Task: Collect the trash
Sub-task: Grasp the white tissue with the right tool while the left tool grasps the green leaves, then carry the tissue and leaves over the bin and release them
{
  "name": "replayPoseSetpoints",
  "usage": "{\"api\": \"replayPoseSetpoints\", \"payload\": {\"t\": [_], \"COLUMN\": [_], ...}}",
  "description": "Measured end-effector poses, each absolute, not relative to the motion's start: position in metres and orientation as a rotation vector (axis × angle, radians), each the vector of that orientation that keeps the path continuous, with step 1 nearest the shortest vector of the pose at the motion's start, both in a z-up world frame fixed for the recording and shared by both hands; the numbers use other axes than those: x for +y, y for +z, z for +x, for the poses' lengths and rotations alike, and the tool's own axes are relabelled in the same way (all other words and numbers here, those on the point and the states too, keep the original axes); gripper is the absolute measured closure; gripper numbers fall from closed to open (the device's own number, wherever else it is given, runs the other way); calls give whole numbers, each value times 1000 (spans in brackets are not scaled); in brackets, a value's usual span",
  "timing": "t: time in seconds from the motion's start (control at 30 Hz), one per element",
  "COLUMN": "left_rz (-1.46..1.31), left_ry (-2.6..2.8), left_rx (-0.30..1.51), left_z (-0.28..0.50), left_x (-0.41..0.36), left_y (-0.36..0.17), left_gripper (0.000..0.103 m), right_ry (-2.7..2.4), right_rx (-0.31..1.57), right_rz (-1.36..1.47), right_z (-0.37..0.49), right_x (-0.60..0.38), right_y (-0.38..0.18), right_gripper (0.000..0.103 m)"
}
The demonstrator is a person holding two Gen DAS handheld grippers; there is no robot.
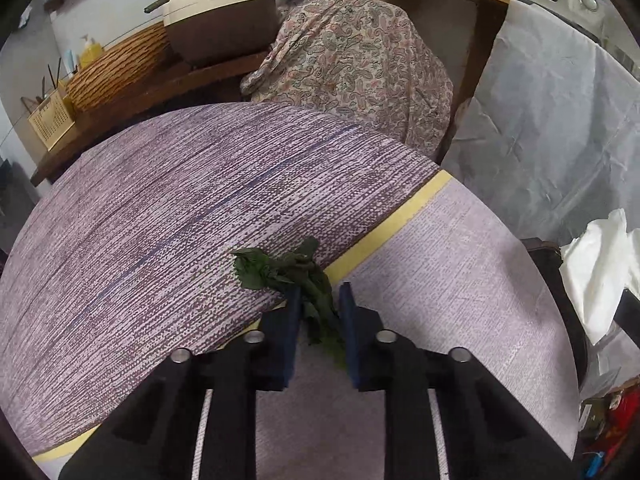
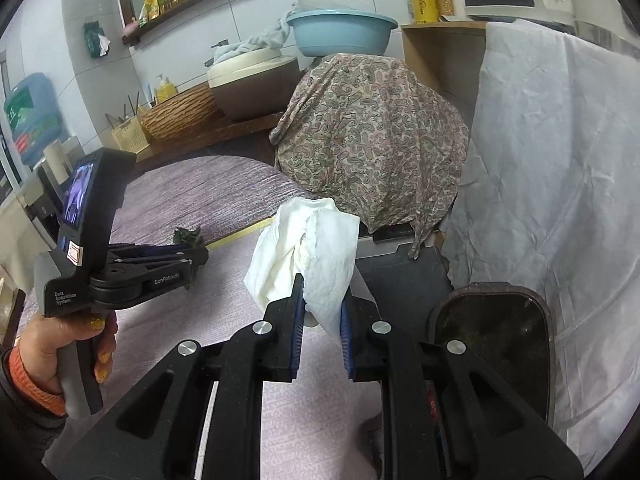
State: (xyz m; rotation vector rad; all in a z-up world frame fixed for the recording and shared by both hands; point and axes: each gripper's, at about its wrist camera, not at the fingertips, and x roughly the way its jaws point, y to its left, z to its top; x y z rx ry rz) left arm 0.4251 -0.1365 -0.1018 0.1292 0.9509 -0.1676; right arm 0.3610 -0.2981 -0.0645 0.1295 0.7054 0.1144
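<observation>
A wilted green leaf scrap (image 1: 288, 272) lies on the purple tablecloth (image 1: 160, 208). My left gripper (image 1: 320, 300) has its jaws on either side of the leaf's stem, with a narrow gap; it looks closed on it. It also shows in the right wrist view (image 2: 192, 256), with the leaf (image 2: 186, 235) at its tip. My right gripper (image 2: 322, 300) is shut on a crumpled white tissue (image 2: 308, 248) and holds it above the table's right edge. The tissue shows in the left wrist view (image 1: 600, 272). A dark trash bin (image 2: 500, 344) stands open below right of the right gripper.
A paisley cloth-covered object (image 2: 372, 136) stands behind the table. A white sheet (image 2: 560, 160) hangs at the right. A wooden counter behind holds a brown pot (image 2: 252, 84), a wicker basket (image 2: 180, 116) and a blue basin (image 2: 340, 32).
</observation>
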Motion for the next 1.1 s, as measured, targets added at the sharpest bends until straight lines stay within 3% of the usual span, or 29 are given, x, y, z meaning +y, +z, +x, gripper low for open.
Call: {"api": "replayPoseSetpoints", "payload": {"t": [0.3,0.73,1.1], "left_rz": [72,50,53], "left_ry": [-245,-491,-670], "left_rx": [918,724,740], "left_z": [399,287,263], "left_x": [-129,-129,-212], "left_y": [-91,-44,-35], "left_gripper": [90,91,91], "right_ry": [116,156,-24], "right_rx": [677,617,595], "right_rz": [149,227,227], "right_z": [333,256,213], "right_x": [-300,-304,-353], "right_y": [-67,-67,-79], "right_gripper": [86,86,86]}}
